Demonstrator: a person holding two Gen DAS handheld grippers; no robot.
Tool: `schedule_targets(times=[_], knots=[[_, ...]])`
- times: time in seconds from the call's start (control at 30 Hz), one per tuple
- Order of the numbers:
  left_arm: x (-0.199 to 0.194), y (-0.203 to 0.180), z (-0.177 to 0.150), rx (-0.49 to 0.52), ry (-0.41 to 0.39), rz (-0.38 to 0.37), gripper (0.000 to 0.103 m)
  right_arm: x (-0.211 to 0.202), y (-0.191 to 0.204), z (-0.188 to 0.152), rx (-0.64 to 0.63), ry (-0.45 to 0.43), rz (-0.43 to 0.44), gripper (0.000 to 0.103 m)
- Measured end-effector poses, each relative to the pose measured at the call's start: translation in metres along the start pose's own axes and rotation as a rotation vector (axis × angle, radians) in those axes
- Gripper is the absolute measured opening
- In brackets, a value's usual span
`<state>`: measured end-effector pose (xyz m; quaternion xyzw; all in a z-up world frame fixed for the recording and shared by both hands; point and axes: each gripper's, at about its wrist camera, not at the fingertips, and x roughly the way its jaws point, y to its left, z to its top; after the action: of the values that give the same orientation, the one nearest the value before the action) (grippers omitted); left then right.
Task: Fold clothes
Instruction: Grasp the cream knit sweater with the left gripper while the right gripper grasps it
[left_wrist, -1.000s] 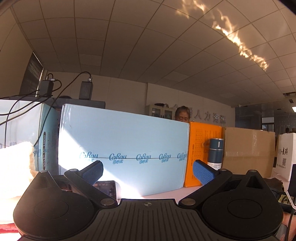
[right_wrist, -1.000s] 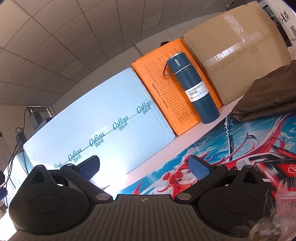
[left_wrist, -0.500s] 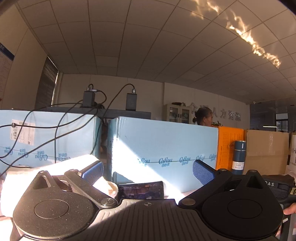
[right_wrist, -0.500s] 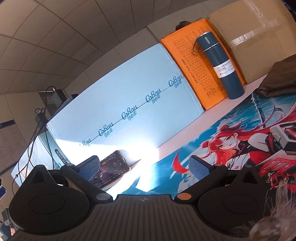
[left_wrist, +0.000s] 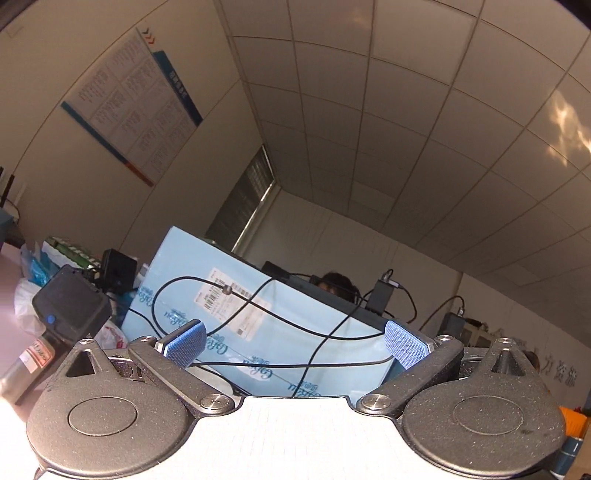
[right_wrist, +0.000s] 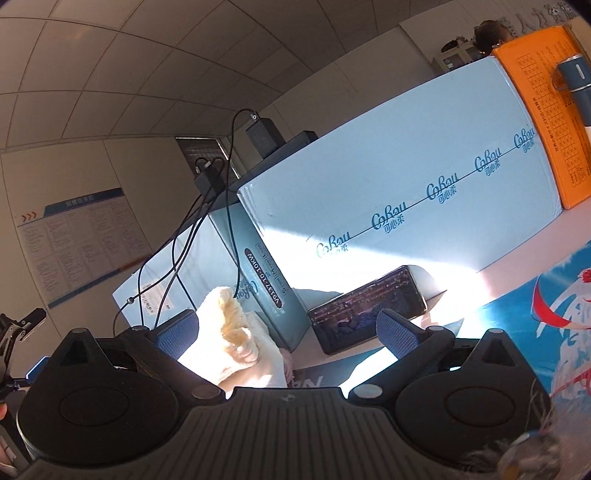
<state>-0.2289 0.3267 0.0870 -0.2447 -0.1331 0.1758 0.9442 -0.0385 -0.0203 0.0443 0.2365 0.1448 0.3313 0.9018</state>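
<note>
- Ahead of my right gripper, jaws wide, lie a cream garment and a phone.
- My left gripper, also wide, sees only a cabled blue box.

Fluffy cream cloth, matt cardboard box, glossy phone screen

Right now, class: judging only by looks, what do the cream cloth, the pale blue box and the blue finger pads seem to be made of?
Cream cloth: probably fleece or terry; it looks fluffy and matte, with a nubby pile and soft folds.
Pale blue box: likely printed cardboard; flat matte faces, creased edges, repeated logo.
Finger pads: apparently rubber or textured plastic; a fine grid pattern covers them, though the exact material stays open.
</note>
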Motion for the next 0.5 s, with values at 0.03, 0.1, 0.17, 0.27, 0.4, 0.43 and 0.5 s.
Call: schedule_targets(times=[0.03,0.1,0.17,0.27,0.4,0.43,0.5], knots=[[0.003,0.015,0.001,-0.065,0.007,-0.017,0.103,0.009,0.004,-0.001,0.009,0.022,0.023,0.103],[0.011,0.041,-0.001,-0.198,0.023,-0.055,0.103,0.024,0.013,-0.003,0.016,0.059,0.074,0.103],[0.024,0.063,-0.01,-0.33,0.063,-0.077,0.103,0.04,0.02,-0.005,0.032,0.096,0.117,0.103],[0.049,0.089,-0.034,-0.495,0.165,-0.104,0.103,0.062,0.021,-0.007,0.1,0.158,0.152,0.103],[0.059,0.097,-0.054,-0.496,0.234,-0.073,0.103,0.093,0.021,-0.011,0.195,0.246,0.199,0.103],[0.06,0.1,-0.057,-0.502,0.246,-0.072,0.103,0.101,0.02,-0.014,0.227,0.276,0.211,0.103],[0.061,0.105,-0.062,-0.513,0.263,-0.073,0.103,0.119,0.017,-0.02,0.288,0.333,0.227,0.103]])
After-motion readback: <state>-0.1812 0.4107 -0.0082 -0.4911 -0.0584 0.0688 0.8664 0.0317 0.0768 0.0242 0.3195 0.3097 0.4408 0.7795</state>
